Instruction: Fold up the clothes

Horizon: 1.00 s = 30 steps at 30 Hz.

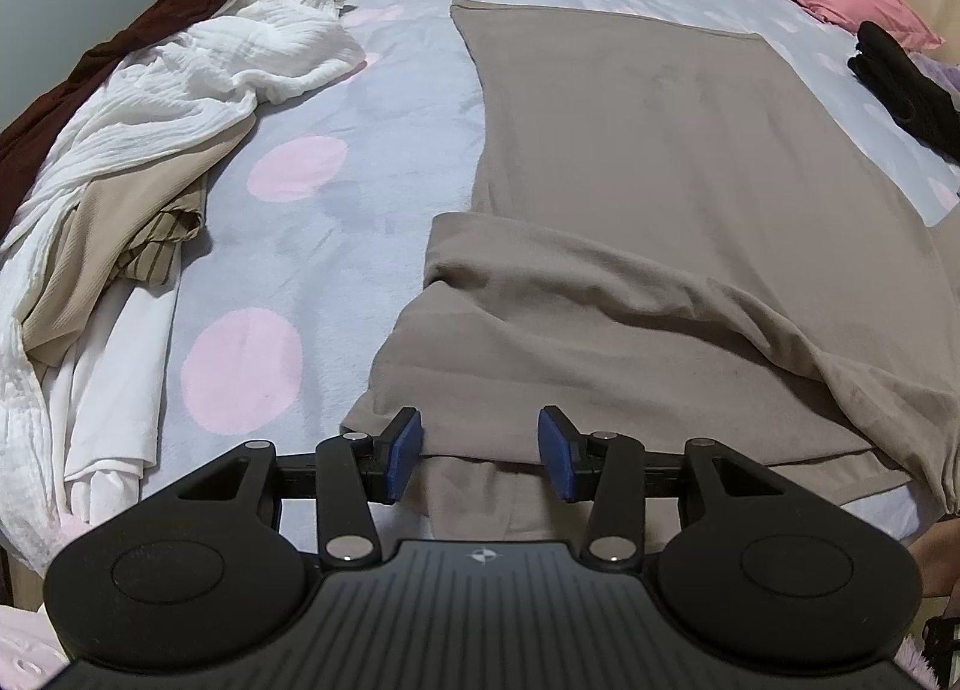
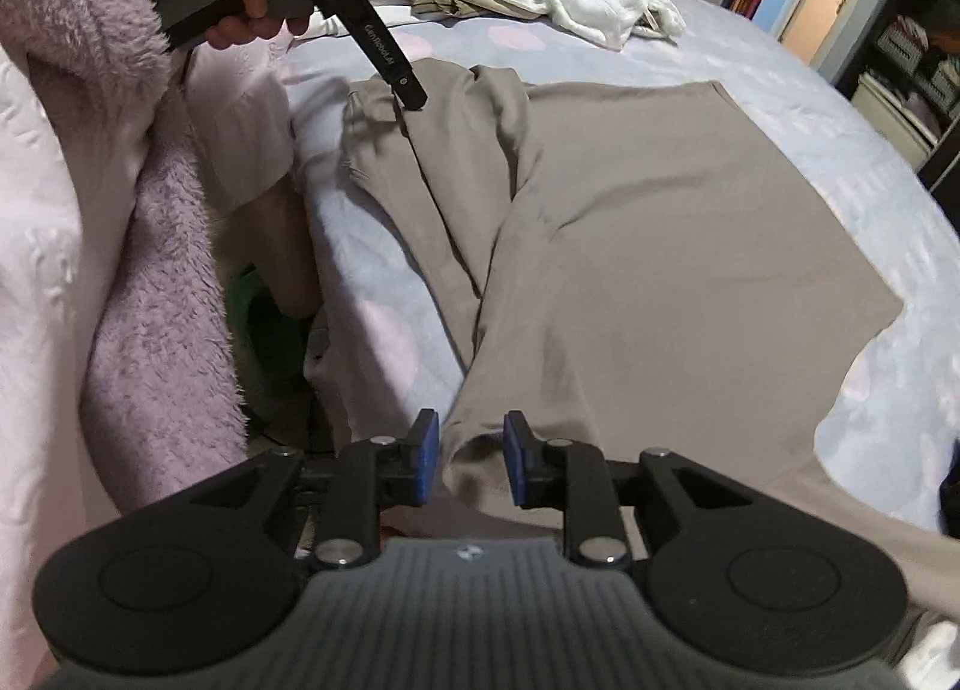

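A taupe long-sleeved top (image 1: 630, 162) lies spread flat on the bed (image 1: 336, 246), one sleeve folded across its body. The left hand-held gripper (image 1: 480, 459) hangs over the garment's near edge, its blue pads (image 1: 403, 453) apart with cloth lying loose between them, not pinched. The right hand-held gripper (image 2: 471, 465) sits at the sleeve cuff (image 2: 474, 456), jaws parted on either side of it, the pads not pressing. A heap of white and beige clothes (image 1: 138, 138) lies well apart, at the bed's far side
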{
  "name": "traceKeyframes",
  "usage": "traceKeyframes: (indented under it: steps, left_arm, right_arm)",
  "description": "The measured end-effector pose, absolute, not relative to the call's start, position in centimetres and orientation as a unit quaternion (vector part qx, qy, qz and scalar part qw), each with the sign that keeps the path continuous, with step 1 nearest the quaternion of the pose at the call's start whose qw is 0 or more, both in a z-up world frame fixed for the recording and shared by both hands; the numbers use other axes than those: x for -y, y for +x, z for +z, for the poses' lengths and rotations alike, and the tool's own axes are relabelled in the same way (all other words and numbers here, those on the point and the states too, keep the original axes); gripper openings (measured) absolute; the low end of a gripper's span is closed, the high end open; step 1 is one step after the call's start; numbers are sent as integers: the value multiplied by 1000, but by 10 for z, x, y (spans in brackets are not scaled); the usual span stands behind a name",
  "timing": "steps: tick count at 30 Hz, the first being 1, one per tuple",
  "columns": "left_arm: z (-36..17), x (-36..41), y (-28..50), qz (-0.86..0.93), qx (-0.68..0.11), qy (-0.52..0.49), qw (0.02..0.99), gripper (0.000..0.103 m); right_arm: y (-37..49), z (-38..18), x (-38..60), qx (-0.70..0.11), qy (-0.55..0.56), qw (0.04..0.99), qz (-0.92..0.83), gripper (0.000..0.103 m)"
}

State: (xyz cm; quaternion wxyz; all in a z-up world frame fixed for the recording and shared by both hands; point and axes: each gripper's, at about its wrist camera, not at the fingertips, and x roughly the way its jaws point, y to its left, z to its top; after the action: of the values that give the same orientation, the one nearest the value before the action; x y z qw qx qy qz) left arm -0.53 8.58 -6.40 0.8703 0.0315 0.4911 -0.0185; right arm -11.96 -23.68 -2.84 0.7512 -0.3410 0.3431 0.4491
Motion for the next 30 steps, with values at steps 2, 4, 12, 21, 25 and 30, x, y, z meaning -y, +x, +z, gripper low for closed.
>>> traceKeyframes:
  steps: [2, 4, 12, 21, 25, 30]
  left_arm:
    - [-65, -84, -5, -21, -492, 34, 870, 41]
    - [-65, -82, -5, -25, -492, 37, 869, 41]
    - [-65, -81, -9, -26, -492, 44, 869, 41]
    - [-66, -79, -8, -31, -492, 47, 869, 41]
    - [-65, -81, -8, -30, -490, 44, 870, 41]
    - [-63, -84, -7, -32, -490, 35, 870, 41]
  right_arm:
    - [-123, -32, 230, -332, -358, 745, 455, 27]
    - [-124, -39, 224, -324, -383, 733, 460, 27]
    - [-115, -62, 223, -335, -446, 696, 452, 25]
    - [-126, -65, 227, -321, -467, 684, 459, 8]
    - [-125, -52, 232, -312, -455, 703, 448, 5]
    - [-106, -15, 247, -316, -395, 759, 409, 5]
